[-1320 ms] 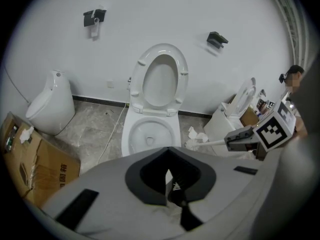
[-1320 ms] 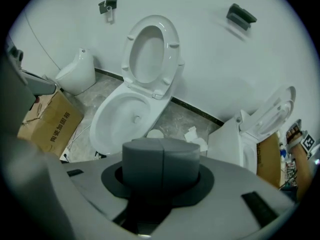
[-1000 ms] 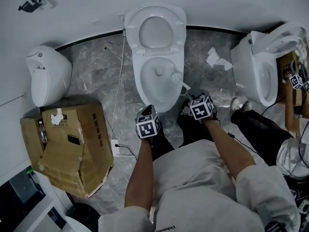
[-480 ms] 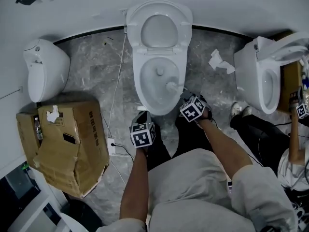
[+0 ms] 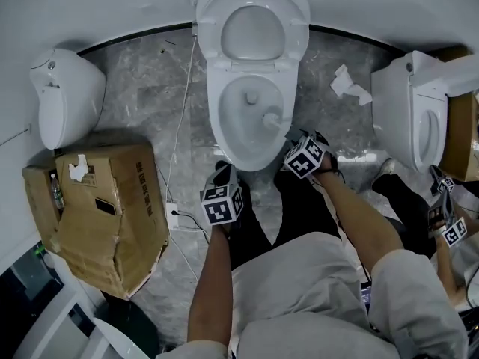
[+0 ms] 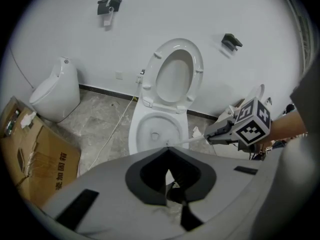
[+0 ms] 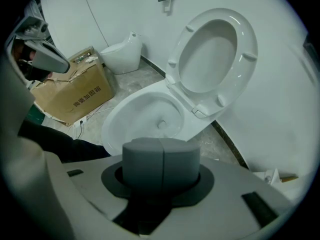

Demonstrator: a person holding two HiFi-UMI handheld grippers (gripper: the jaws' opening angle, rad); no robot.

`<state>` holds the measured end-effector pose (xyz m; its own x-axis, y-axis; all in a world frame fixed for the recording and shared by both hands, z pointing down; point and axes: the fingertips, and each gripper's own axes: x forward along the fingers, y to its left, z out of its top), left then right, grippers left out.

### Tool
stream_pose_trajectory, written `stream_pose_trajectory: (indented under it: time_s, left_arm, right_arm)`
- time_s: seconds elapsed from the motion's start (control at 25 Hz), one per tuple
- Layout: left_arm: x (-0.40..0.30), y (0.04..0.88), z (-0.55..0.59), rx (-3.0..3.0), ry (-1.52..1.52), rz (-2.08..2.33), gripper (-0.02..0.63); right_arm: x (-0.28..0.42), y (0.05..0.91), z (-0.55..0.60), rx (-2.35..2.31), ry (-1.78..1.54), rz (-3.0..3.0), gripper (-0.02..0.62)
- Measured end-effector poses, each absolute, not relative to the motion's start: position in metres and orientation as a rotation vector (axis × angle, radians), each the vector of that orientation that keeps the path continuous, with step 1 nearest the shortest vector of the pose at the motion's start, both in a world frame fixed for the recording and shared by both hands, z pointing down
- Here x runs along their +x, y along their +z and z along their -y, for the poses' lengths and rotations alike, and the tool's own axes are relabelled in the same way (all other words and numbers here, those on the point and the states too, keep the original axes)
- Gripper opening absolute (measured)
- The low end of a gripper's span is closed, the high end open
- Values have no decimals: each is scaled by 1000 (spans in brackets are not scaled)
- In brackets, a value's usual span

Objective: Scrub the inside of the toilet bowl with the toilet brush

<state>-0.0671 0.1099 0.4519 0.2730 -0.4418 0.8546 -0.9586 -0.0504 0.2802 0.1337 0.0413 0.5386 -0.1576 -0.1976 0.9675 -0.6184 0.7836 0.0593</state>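
Presently white long-handled toilet brush (image 5: 271, 118) sits head-down inside white ceramic toilet bowl (image 5: 218, 122), handle slanting back-right into the right gripper (image 5: 296, 145), clamped on it and nearer; left gripper (image 5: 222, 176), jaws together on nothing, hangs by the front rim.

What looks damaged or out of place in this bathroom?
The cardboard box left of the toilet is torn and dented; crumpled paper litters the floor on the toilet's right.

Right gripper (image 5: 293, 142) clamped, left gripper (image 5: 222, 176) empty
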Motion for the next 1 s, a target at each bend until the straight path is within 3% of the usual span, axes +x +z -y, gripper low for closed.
stream_pose_trajectory:
  time_s: [1.0]
  left_arm:
    - [-66,444,-98,1695,681,1252,23]
  right_arm:
    - [131,547,-88,333,351,1598,178]
